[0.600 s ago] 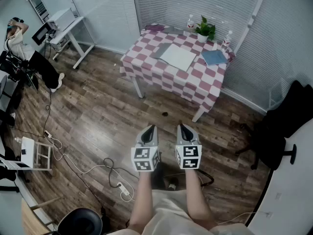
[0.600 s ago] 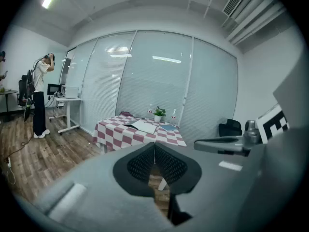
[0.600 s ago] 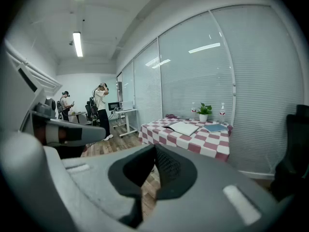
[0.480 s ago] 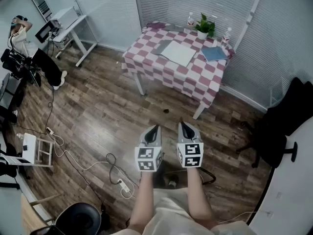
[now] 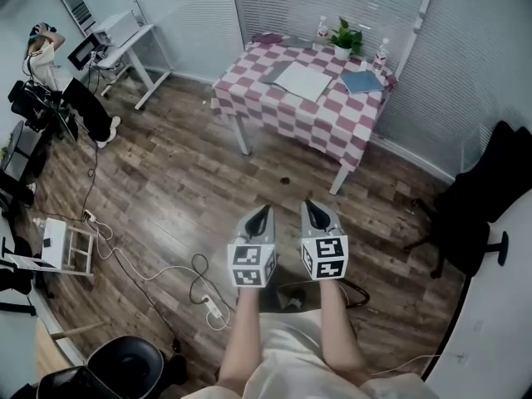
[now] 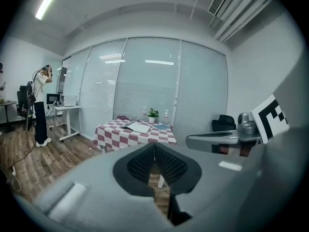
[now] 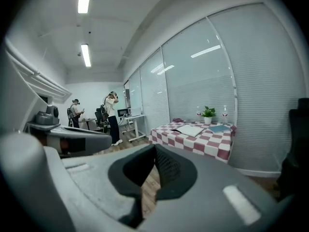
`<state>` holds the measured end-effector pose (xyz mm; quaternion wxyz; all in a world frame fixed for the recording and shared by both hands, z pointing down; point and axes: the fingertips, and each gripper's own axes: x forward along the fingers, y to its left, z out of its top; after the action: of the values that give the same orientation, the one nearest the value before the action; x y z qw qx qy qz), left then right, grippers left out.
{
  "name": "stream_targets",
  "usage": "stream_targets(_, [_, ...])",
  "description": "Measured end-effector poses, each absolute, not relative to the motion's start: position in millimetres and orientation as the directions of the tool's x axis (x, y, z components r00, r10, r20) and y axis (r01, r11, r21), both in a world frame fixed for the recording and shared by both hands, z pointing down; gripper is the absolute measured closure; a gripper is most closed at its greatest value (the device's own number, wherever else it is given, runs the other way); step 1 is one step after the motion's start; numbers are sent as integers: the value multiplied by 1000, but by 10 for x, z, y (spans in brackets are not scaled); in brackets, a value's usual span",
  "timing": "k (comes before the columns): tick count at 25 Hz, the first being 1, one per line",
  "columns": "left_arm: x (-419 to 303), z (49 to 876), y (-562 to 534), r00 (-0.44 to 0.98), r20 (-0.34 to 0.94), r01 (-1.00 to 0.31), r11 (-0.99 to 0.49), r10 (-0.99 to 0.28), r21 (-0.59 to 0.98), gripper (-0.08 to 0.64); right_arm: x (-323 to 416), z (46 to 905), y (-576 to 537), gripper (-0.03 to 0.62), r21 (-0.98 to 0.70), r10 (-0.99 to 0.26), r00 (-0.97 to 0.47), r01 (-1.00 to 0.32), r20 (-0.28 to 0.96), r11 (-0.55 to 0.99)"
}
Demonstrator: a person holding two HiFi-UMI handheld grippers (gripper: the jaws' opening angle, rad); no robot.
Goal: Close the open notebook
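The open notebook (image 5: pixel 299 80) lies with white pages up on a table with a red-and-white checked cloth (image 5: pixel 274 106), far ahead across the room. It also shows small in the left gripper view as the notebook (image 6: pixel 139 127) and in the right gripper view as the notebook (image 7: pixel 189 130). My left gripper (image 5: pixel 261 212) and right gripper (image 5: pixel 312 206) hang side by side over the wooden floor, well short of the table. Both are shut with nothing between their jaws.
On the table stand a potted plant (image 5: pixel 345 38), two bottles (image 5: pixel 381 56) and a closed blue book (image 5: pixel 362 81). A black office chair (image 5: pixel 470 214) is at the right. Cables and a power strip (image 5: pixel 212 306) lie on the floor. A person (image 5: pixel 43 52) stands by a desk (image 5: pixel 125 40) at the far left.
The table and notebook have shifted slightly up and right in the head view. The grippers keep their place side by side, both shut.
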<state>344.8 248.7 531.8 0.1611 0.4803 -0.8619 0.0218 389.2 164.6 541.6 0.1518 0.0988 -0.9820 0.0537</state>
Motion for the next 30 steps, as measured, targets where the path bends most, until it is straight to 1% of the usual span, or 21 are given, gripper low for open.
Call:
stream_targets(4, [3317, 5210, 2432, -504, 272, -831, 546, -820, 105, 551, 3795, 5383, 1565, 591, -85, -176, -935, -211, 308, 974])
stream_targets(11, [2841, 5098, 2266, -465, 273, -845, 514, -842, 146, 552, 3416, 5348, 1388, 591, -108, -141, -933, -185, 330, 977])
stream_targets(16, [2373, 4902, 2124, -447, 244, -856, 491, -861, 163, 552, 3078, 5273, 1204, 591, -111, -168, -929, -215, 329, 970])
stream_targets(19, [2133, 4817, 1991, -392, 220, -870, 438, -893, 228, 552, 2832, 5244, 1073, 591, -100, -189, -923, -235, 335, 967])
stream_targets(21, [1954, 4747, 1959, -371, 198, -874, 414, -907, 256, 552, 2677, 5191, 995, 591, -109, -211, -922, -257, 324, 960])
stream_targets(25, [1632, 4798, 1910, -314, 225, -887, 370, -922, 278, 552, 2392, 5094, 931, 591, -123, -237, -925, -283, 298, 951])
stream_targets(28, [1515, 4988, 1937, -261, 236, -890, 328, -936, 317, 552, 2242, 5081, 1006, 591, -209, -214, -946, -266, 243, 941])
stream_targets(30, [1454, 5089, 1973, -248, 228, -901, 311, -941, 302, 552, 2172, 5090, 1057, 591, -265, -203, -956, -256, 211, 930])
